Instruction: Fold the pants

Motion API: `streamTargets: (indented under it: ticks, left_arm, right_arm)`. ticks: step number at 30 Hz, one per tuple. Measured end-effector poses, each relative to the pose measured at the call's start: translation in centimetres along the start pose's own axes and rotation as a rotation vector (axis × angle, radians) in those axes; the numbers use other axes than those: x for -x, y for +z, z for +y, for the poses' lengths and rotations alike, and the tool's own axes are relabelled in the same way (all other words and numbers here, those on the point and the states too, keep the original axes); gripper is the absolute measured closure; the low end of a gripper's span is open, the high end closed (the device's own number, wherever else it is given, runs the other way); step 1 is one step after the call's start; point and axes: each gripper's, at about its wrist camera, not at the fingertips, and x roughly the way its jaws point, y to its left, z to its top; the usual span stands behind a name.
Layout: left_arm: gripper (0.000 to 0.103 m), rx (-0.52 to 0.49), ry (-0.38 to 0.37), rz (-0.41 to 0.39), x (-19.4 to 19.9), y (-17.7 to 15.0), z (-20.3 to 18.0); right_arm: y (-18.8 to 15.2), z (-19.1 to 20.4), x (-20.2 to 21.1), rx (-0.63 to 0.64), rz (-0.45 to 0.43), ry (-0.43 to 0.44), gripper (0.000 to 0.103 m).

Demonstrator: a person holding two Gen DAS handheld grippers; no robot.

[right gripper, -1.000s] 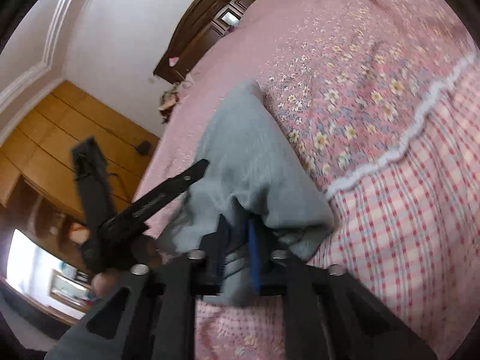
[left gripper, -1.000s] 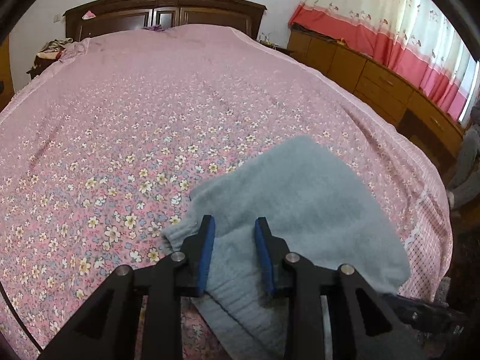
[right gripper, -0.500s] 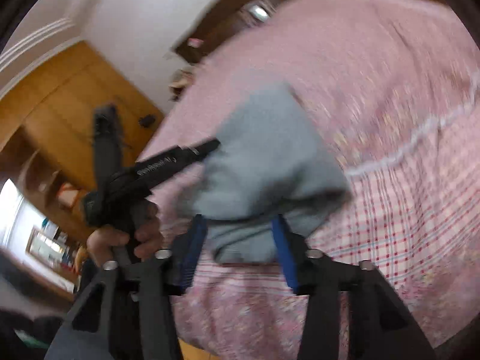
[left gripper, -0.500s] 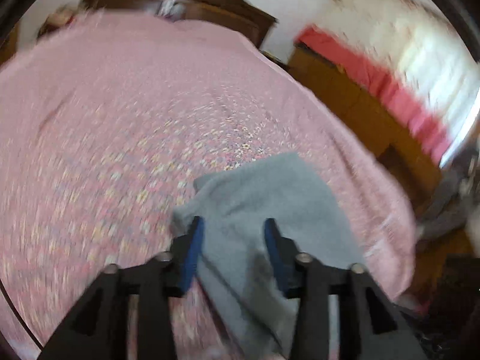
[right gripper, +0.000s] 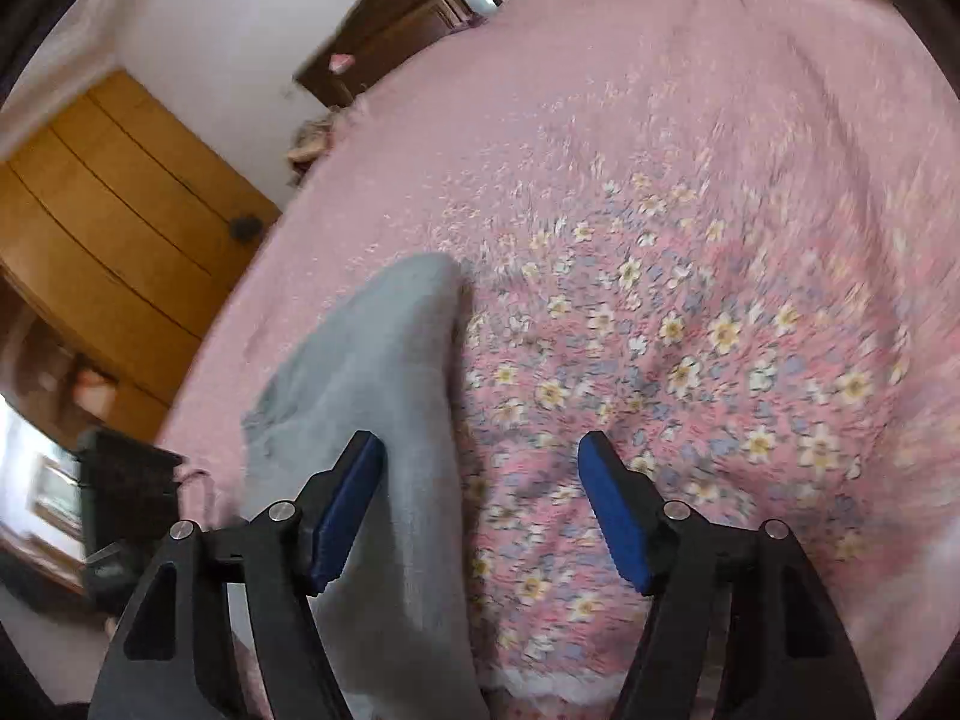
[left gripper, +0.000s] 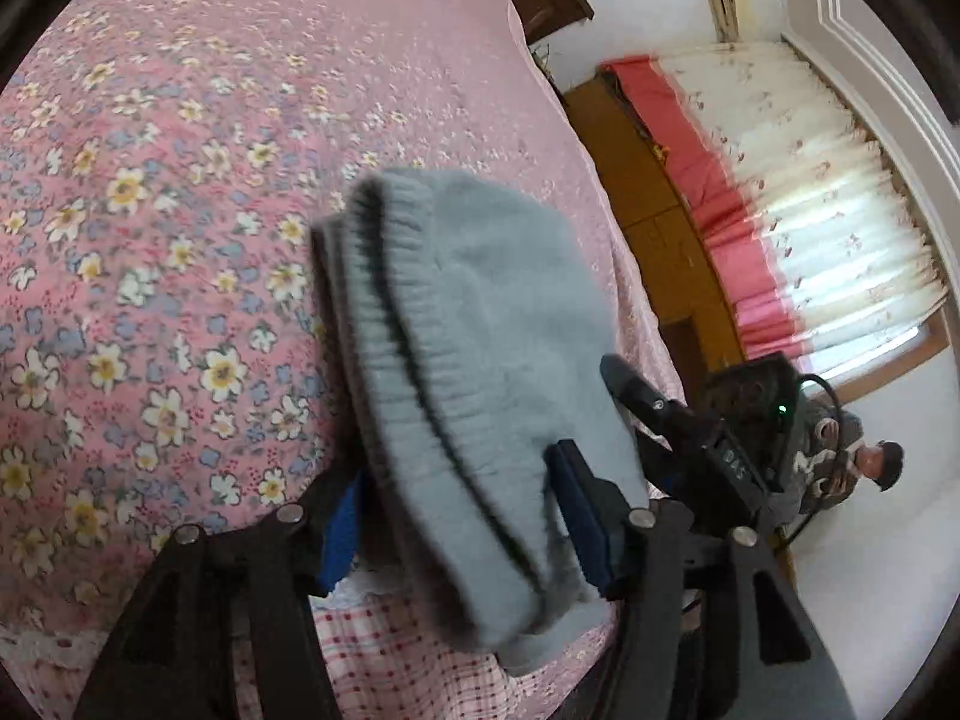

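Both my grippers are letting go: a second ago my right gripper [right gripper: 480,510] was clamped on the grey pants [left gripper: 480,372] and is now opening, its pads off the cloth, the bundle under my left pad and bedspread [right gripper: 690,300] ahead. My left gripper [left gripper: 462,516] is also opening, the folded pants lying loose between its pads near the bed's edge, so I judge this fold finished. Only "DAS" on the other gripper's body right of my left jaws is readable.

Folded pants [left gripper: 480,360] on bed [left gripper: 150,240] — near its front edge
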Motion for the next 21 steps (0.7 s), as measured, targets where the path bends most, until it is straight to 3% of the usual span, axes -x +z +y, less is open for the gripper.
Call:
streamTargets:
  ticks: [2,3,6,7,8,11,12,14,18,21]
  left_arm:
    - [0.044,0.030,-0.063,0.011,0.4,-0.3,-0.1]
    - [0.044,0.072,-0.114,0.009,0.6,-0.7,0.2]
    - [0.044,0.111,-0.157,-0.014,0.1,-0.9,0.8]
    - [0.053,0.093,-0.142,-0.002,-0.9,-0.3,1.1]
    - [0.070,0.095,-0.133,0.004,-1.5,0.1,1.5]
    - [0.077,0.178,-0.176,0.008,-1.7,1.1,2.1]
    - [0.077,0.176,-0.162,0.000,-1.3,0.8,1.6]
    - [0.078,0.157,-0.135,-0.006,0.2,-0.2,0.1]
    - [0.077,0.161,-0.107,0.054,2.9,-2.1,-1.3]
    - [0.061,0.074,-0.028,0.056,3.8,-4.2,-1.9]
  right_arm:
    - [-0.7,1.8,0.3,0.075,0.059,0.107,0.047]
    - [-1.3,2.7,0.4,0.122,0.070,0.116,0.047]
    - [-3.6,4.4,-0.8,0.268,0.139,-0.021,0.047]
    - [-4.1,4.3,-0.8,0.256,0.124,-0.019,0.047]
    - [-4.3,3.9,-0.6,0.220,0.108,0.000,0.047]
    - [-4.1,2.6,0.2,0.096,0.097,0.078,0.065]
    - [-4.2,2.2,0.6,0.038,0.096,0.122,0.074]
    - [-5.0,2.3,1.9,-0.032,0.103,0.172,0.074]
    - [-8.0,4.8,4.7,-0.035,0.174,0.165,0.073]
    - [-9.8,4.7,5.2,-0.017,0.188,0.108,0.061]
